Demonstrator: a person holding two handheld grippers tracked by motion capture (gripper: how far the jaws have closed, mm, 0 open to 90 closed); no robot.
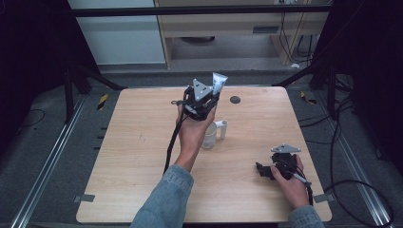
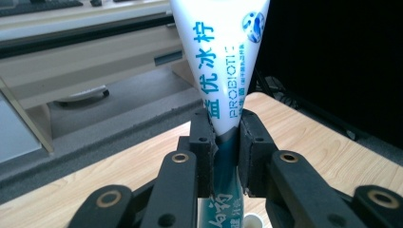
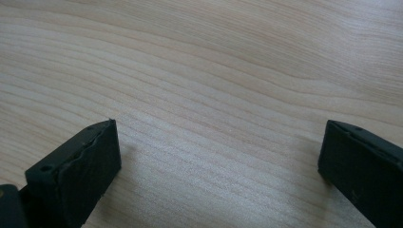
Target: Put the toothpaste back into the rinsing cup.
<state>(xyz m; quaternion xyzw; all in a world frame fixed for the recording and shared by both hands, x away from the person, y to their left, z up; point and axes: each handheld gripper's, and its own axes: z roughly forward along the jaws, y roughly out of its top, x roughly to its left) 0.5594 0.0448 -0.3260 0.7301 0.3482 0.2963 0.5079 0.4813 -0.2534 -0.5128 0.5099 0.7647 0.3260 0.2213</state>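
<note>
The step in hand looks like a carry: the left hand-held gripper (image 1: 209, 102) is clamped on a toothpaste tube (image 1: 219, 83) and holds it in the air above the far middle of the table (image 1: 142, 156), with the tube's flat crimped end pointing up and away from the person. In the left gripper view the two black pads (image 2: 203, 156) press the tube (image 2: 221, 61) from both sides at its narrower lower part, where white gives way to a dark teal band. Just near of the raised hand stands a white cup (image 1: 209, 135) with a handle on its right side (its rim seems to peek in below the jaws in the left gripper view), so the likely next move is to bring the tube down, cap end first, into that cup; this calls for keeping the tube upright and centred over the opening before letting go. The tube is white with blue-green lettering, including the word PROBIOTIC, and widens to a flat seal at the top. The right hand-held gripper (image 1: 264, 169) rests at the near right of the table, jaws spread wide with nothing between them.
</note>
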